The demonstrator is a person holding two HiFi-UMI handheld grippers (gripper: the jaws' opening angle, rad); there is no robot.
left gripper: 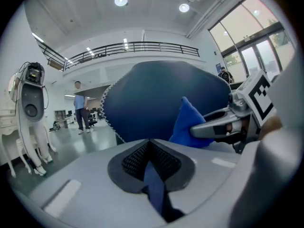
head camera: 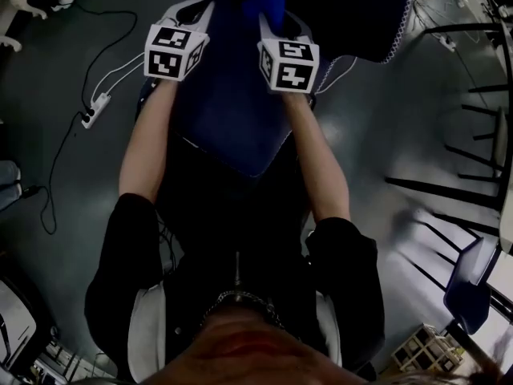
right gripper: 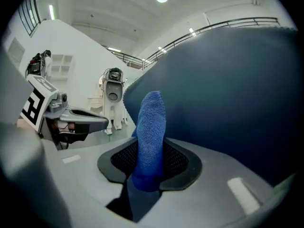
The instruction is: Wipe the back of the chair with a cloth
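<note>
Down over the chair seat (head camera: 232,111) the person holds both grippers side by side, marker cubes uppermost. The cloth (right gripper: 151,132) is a bright blue terry piece with a nubbly weave, folded into a narrow upright tongue. It is lighter than the dark navy chair back (right gripper: 228,89), which bulges out rounded with a white zigzag stitch along its edge.

The right gripper (right gripper: 149,148) has its jaws pinched on the lower part of the cloth, so the fabric stands up between the black ribbed pads and rises well past their tips. From the other side the cloth (left gripper: 185,125) shows as a blue peak sticking out of the right gripper (left gripper: 195,129) against the chair back (left gripper: 156,99) — whether it touches the upholstery I cannot tell.

The left gripper (left gripper: 149,144) has its jaws pressed together at the tips, with only a thin dark blue sliver showing in the slit behind them. It sits just beside the right one, pointing at the same chair back.
</note>
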